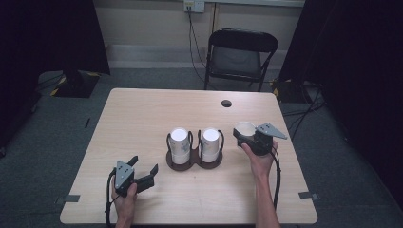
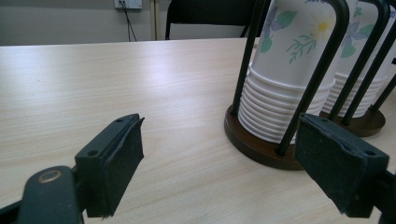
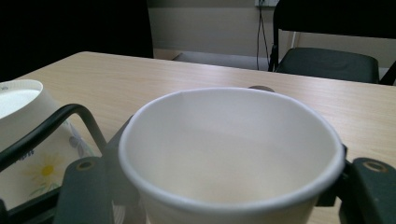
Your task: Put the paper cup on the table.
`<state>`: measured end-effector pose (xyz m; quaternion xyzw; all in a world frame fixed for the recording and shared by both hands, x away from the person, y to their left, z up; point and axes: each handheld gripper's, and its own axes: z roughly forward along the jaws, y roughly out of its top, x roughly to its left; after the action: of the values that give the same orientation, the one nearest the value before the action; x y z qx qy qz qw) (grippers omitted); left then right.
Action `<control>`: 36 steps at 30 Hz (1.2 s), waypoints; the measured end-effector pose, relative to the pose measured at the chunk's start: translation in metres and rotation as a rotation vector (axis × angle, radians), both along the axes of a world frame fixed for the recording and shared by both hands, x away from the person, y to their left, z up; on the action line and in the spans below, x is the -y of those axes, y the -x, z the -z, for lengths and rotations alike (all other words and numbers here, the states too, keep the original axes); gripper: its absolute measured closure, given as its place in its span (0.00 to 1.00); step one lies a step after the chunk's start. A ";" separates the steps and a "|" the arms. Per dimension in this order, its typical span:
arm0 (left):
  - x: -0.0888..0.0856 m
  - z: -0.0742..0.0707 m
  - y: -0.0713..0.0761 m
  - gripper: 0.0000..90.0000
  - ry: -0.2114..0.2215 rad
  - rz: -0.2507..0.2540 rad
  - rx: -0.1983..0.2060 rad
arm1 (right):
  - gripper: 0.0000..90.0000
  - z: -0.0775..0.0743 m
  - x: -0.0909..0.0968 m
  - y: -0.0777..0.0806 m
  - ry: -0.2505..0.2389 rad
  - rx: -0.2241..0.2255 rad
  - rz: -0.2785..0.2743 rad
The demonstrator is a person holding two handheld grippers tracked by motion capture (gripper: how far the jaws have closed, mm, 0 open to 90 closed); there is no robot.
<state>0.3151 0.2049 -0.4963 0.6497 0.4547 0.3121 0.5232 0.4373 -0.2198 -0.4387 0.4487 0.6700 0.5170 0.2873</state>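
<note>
- The right tool (image 1: pixel 247 135) is clenched on a single white paper cup (image 1: pixel 244 129), held mouth-up just to the right of the cup holder (image 1: pixel 194 161); in the right gripper view the cup (image 3: pixel 231 154) sits between the two jaws, which press on its wall below the rim.
- The left tool (image 1: pixel 142 167) rests released on the near left part of the worktop (image 1: pixel 142 114), its jaws standing wide with nothing between them, pointed toward the holder.
- The holder is a dark double base with black wire loops; each side carries a stack of upside-down flowered paper cups (image 2: pixel 285 74), and the second stack (image 1: pixel 210 142) stands just beside the first.
- The held cup is likely very light and thin-walled: it will dent or go oval under a hard squeeze, so a gentle grip seems wise.
- The rolled rim is the stiffest part; a hold just under it, on opposite sides of the wall, looks safest. The smooth paper may slip if the grip is too slack.
- Empty and light, the cup could tip easily when set down, so it wants a level, slow release.
- The worktop is pale wood grain, flat and matte, with a small round cable hole (image 1: pixel 226 103) near the far edge.
- Beyond stand a black folding chair (image 1: pixel 240 57), grey carpet, dark curtains at both sides and a wall socket (image 1: pixel 194 5) with cables hanging.
</note>
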 end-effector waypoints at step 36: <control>-0.002 0.000 0.002 0.19 0.012 0.025 0.018 | 0.28 0.047 0.001 -0.038 0.051 -0.164 0.037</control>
<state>0.3135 0.2064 -0.4967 0.6494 0.4437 0.3087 0.5350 0.4750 -0.2211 -0.4853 0.4944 0.6959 0.4558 0.2522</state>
